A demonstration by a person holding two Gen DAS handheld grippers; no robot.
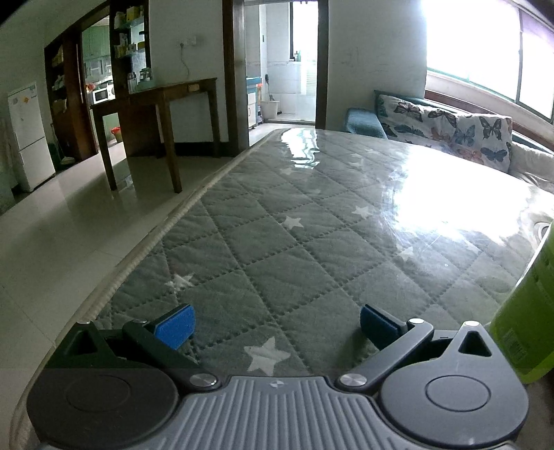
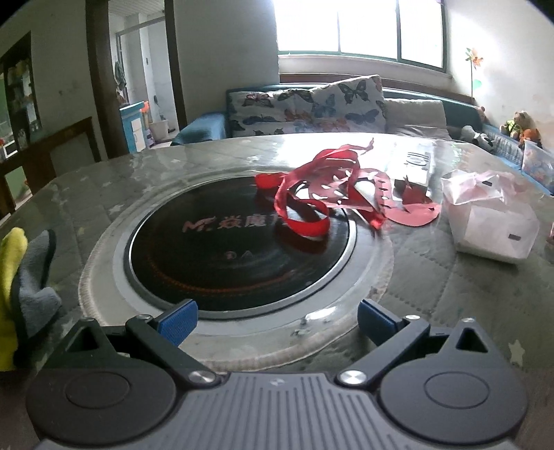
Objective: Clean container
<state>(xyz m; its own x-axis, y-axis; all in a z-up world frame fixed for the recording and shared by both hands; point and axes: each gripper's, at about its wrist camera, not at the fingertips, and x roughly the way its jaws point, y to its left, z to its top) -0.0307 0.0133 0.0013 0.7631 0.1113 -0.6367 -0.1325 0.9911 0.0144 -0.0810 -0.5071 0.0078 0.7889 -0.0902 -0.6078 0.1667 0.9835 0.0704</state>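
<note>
Both wrist views look low across the quilted table [image 1: 277, 214], sharing the butterfly sofa [image 2: 304, 107].

daylight pours through the wide sliding window [image 2: 360, 31], which is blown out to plain white in both views. it throws a hard glare patch on the glossy clear cover over the grey quilted star-patterned tabletop [image 1: 432, 194] (stitching vanishes there). the room's corners sit dim, straight edges bow near the fisheye rims, and the tangled red cut-paper ribbon [image 2: 332, 187] looks slightly soft.
</note>
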